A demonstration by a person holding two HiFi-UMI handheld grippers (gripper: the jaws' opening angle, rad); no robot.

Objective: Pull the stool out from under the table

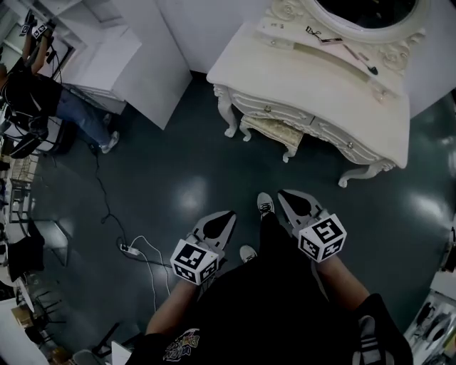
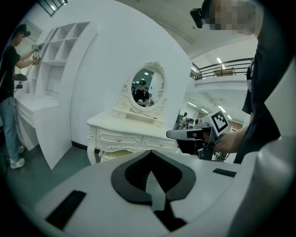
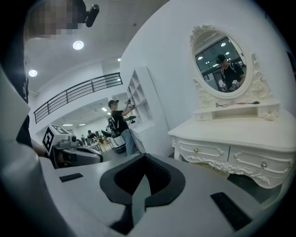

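Observation:
A cream stool [image 1: 273, 132] with a padded seat stands tucked under the white dressing table [image 1: 313, 78], only its front part showing. From the left gripper view the stool [image 2: 113, 155] peeks out below the drawers of the table [image 2: 134, 128]. My left gripper [image 1: 222, 219] and right gripper [image 1: 286, 197] hover over the dark floor well short of the stool, both shut and holding nothing. The left gripper [image 2: 151, 157] points at the table, with the right gripper [image 2: 173, 134] beside it. In the right gripper view the right gripper [image 3: 144, 159] faces the table [image 3: 236, 139].
A white partition panel [image 1: 153, 64] stands left of the table, with a person [image 1: 43, 100] working at shelves beyond it. A power strip and cables [image 1: 132, 251] lie on the floor to my left. An oval mirror [image 1: 367, 14] tops the table. My shoes [image 1: 265, 205] are between the grippers.

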